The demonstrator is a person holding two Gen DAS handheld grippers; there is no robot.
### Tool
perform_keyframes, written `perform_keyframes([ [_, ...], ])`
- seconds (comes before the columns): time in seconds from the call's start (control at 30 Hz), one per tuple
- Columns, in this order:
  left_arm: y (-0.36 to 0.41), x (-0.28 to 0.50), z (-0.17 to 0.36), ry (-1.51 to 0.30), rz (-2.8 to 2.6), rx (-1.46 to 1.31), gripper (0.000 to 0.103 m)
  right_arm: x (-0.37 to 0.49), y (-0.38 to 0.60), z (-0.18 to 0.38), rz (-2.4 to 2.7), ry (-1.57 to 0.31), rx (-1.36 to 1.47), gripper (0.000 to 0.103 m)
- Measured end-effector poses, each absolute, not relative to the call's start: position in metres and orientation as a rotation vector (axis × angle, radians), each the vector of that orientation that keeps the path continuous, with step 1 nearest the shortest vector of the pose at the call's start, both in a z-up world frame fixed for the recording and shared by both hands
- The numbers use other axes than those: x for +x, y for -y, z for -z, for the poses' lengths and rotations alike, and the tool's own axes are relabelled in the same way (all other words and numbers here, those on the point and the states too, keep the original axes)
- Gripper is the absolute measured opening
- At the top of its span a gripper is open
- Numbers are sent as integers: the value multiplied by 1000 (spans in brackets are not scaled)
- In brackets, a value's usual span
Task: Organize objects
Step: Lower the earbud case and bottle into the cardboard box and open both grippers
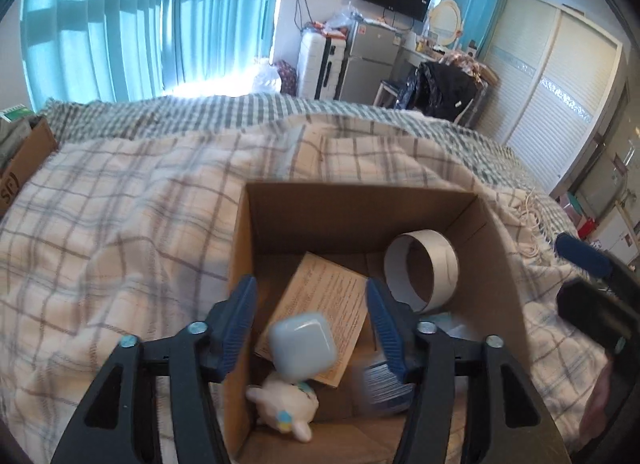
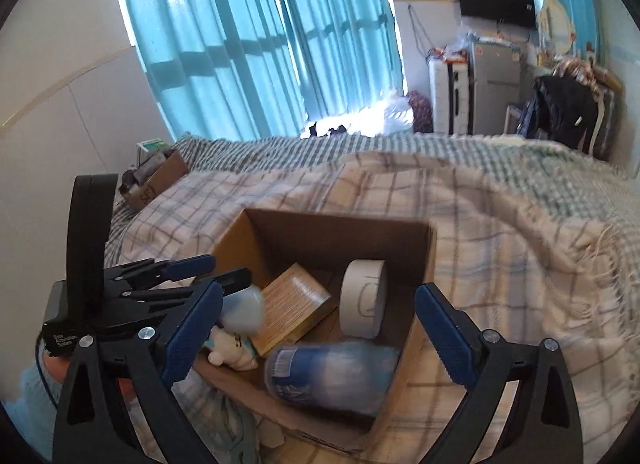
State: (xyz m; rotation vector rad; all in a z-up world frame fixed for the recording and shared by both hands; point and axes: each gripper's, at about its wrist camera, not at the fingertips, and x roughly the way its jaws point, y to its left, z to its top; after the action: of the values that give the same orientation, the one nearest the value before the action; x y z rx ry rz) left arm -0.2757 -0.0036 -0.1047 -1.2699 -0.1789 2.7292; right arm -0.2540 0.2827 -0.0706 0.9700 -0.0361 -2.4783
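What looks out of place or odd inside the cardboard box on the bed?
The pale blue case is blurred between the open left tongs, touching neither pad, apparently dropping. The bottle lies on its side. Nothing in the cardboard box looks spilled.

"Data Acquisition System" on the left tongs' black housing; "SF" on a distant cardboard box.

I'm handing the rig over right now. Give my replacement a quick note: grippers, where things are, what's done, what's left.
Left gripper: open over the cardboard box; a pale blue case sits between its fingers with a gap on each side, blurred, apparently just let go.
Right gripper: open, empty, above the box's near side.
In the box: tape roll, small brown carton, white plush toy, blue-labelled bottle.
Done: these items are boxed.
Left: confirm the case lands inside. No other loose items show on the plaid blanket.
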Motion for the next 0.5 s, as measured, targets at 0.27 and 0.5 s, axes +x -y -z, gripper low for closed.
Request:
perform_keyframes([
  [0.27, 7, -217, 43, 100, -2816, -1155, 80, -195, -288, 4, 2560, -51, 835, 97],
  [0.5, 24, -156, 36, 137, -2887, -1103, 103, -136, -291, -24, 2632, -146, 758, 97],
])
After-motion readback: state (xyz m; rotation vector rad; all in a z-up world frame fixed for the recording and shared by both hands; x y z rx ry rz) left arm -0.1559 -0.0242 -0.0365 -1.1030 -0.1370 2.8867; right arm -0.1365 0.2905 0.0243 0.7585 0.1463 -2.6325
